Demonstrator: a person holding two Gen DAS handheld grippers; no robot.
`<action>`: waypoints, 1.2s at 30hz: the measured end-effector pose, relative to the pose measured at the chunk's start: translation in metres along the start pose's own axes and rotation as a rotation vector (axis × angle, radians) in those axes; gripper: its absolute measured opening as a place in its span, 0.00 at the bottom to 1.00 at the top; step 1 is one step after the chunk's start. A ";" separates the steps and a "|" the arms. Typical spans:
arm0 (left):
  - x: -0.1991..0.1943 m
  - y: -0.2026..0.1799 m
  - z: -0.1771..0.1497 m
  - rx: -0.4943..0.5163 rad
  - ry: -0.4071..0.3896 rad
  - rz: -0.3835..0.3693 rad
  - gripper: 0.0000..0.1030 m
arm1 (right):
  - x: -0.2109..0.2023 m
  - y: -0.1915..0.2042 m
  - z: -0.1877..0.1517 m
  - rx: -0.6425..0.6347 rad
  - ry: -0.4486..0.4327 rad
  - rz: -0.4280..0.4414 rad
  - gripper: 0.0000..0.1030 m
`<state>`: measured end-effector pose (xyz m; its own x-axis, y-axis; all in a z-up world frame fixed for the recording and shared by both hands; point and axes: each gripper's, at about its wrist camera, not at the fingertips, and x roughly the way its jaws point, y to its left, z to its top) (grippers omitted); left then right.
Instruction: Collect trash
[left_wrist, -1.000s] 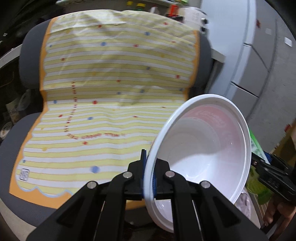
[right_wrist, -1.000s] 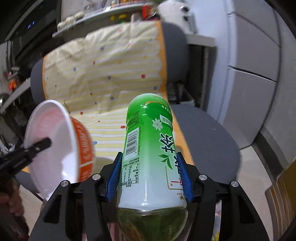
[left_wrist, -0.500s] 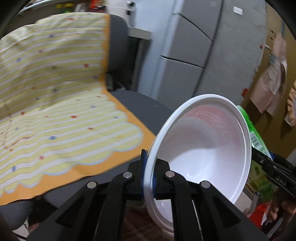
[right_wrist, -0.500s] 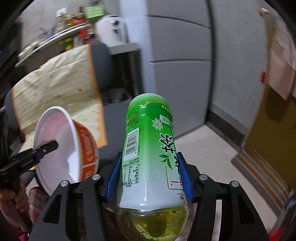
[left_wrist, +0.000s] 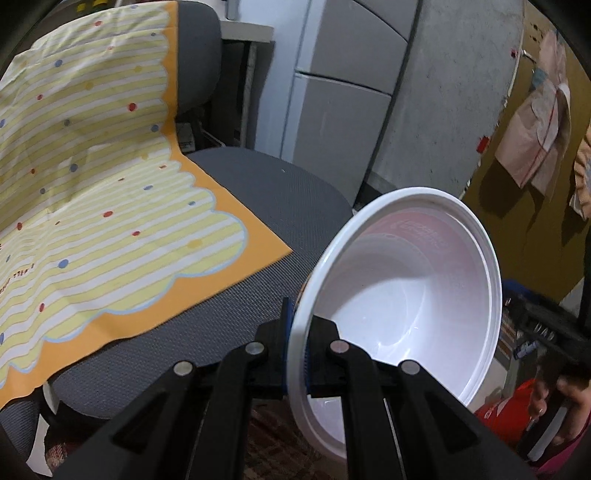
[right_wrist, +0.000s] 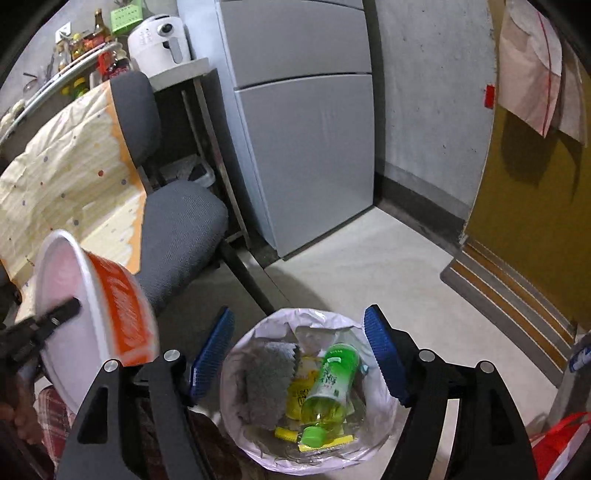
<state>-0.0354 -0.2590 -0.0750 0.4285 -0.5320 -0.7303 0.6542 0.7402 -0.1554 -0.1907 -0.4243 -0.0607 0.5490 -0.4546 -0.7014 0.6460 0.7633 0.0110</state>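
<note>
We are in a small room with a pale floor (right_wrist: 369, 273), a grey fridge (right_wrist: 306, 122) against the concrete wall and a grey office chair (left_wrist: 266, 221) draped in a yellow striped cloth (left_wrist: 92, 184). Directly below our right hand-held gripper (right_wrist: 299, 354) stands the lined bin (right_wrist: 236, 369), and in it lies the green tea bottle (right_wrist: 328, 380), cap toward us, on a grey rag and yellow wrappers. Half a second ago that bottle was clamped between the blue pads; now the jaws stand wide apart with nothing in them, so we judge the bottle has just been dropped and that piece of trash is collected.

Our left hand-held gripper (left_wrist: 295, 347) remains pinched shut on the rim of the empty instant-noodle bowl (left_wrist: 406, 302), held tilted, its mouth turned to our right. In the right wrist view the bowl (right_wrist: 92, 306) hangs to the left of the bin, not yet over it; we judge it goes in next.

As for writing, the bottle's label shows white print too small to read here. The bowl's orange outside carries pale lettering, blurred, and a faint mirrored logo shows through its wall; we cannot make out either.
</note>
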 end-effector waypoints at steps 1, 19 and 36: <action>0.002 -0.004 -0.002 0.009 0.010 -0.001 0.03 | -0.002 -0.001 0.000 0.006 -0.007 0.007 0.71; 0.083 -0.066 -0.005 0.170 0.170 -0.124 0.70 | -0.019 -0.026 0.008 0.078 -0.080 0.013 0.72; -0.052 0.000 -0.027 0.063 -0.038 0.172 0.93 | -0.033 0.087 -0.013 -0.243 0.030 0.163 0.84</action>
<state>-0.0749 -0.2204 -0.0551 0.5594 -0.4161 -0.7169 0.6070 0.7946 0.0125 -0.1598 -0.3372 -0.0453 0.6168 -0.3056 -0.7254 0.4022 0.9145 -0.0432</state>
